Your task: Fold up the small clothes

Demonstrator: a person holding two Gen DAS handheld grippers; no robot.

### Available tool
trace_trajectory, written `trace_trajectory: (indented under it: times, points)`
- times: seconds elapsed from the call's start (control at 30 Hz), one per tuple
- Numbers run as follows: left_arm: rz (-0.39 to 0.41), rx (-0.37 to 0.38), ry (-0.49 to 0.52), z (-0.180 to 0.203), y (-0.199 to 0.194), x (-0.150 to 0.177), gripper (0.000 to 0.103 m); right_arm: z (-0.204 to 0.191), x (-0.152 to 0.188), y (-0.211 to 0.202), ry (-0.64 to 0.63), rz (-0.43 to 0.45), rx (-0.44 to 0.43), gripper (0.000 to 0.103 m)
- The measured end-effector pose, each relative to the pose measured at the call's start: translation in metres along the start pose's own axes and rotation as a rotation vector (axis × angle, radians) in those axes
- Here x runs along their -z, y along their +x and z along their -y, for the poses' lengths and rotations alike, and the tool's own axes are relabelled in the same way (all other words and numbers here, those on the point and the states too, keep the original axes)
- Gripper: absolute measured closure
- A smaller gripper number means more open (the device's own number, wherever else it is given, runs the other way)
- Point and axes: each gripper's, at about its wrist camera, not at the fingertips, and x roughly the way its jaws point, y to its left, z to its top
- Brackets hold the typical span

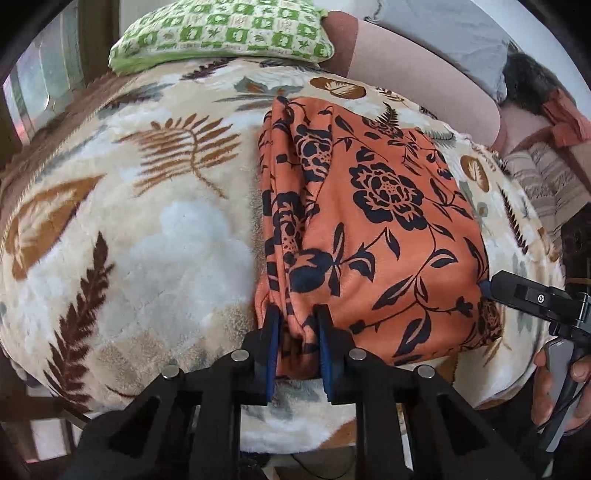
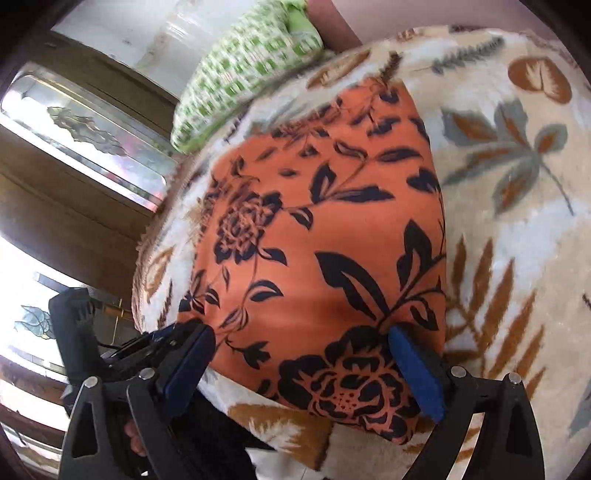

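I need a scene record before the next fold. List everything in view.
Floral garment: one, orange with black flowers, folded on the blanket.
Leaf-print blanket: one, cream and brown, covering the surface.
Checked pillow: one, green and white, far edge.
Striped cloth: one, beige, right side.
Left claw: one, black with blue pads, pinching the garment's bunched near edge.
Right claw: one, black, open, straddling the garment's corner.

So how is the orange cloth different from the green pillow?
The orange cloth has big dark flowers; the green pillow has small green and white squares. The cloth lies folded in the middle of the blanket, while the pillow sits at its far edge. The left gripper pinches the cloth; nothing touches the pillow. Both rest on the blanket.
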Motion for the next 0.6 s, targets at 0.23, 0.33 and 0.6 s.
trace_trajectory:
  times: [0.23,0.33,0.6]
  points:
    - [-0.013,0.02,0.005,0.002,-0.003,-0.001,0.079,0.01,0.003,-0.004,0.004,-0.002,-0.032,0.006]
    - [0.041,0.069,-0.017,0.0,-0.021,-0.014,0.04,0.009,0.005,-0.023,0.011,0.013,-0.053,0.006]
    - [0.114,0.082,-0.013,0.0,-0.004,-0.067,0.02,0.064,-0.036,-0.052,0.185,0.119,-0.069,0.006]
